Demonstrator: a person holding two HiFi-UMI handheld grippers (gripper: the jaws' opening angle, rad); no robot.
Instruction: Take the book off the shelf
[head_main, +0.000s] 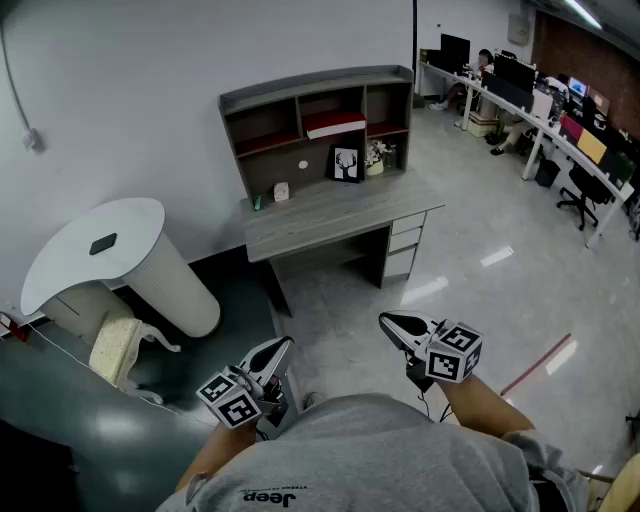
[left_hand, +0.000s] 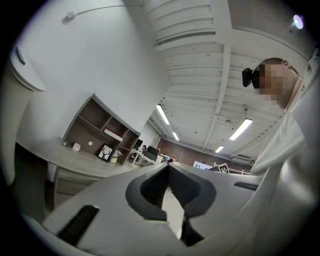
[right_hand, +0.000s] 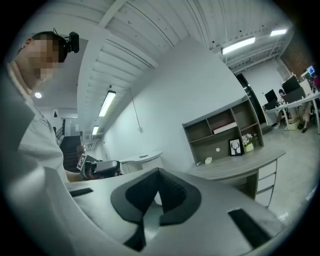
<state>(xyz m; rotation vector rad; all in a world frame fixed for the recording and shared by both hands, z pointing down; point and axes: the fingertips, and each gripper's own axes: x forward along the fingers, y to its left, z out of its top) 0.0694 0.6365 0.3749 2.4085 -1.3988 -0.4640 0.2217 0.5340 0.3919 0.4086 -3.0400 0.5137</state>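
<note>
A white-and-red book lies flat in the middle compartment of the grey shelf unit, which stands on the desk against the wall. The same book shows small and far in the left gripper view, and the book is just as distant in the right gripper view. Both grippers hang low in front of the person's body, well short of the desk. My left gripper is shut with nothing in it, tips touching. My right gripper is also shut and empty.
On the desk stand a framed deer picture, a small flower pot and a little white clock. A white round-topped stand is at the left. Office desks with monitors line the right side. Bare floor lies between me and the desk.
</note>
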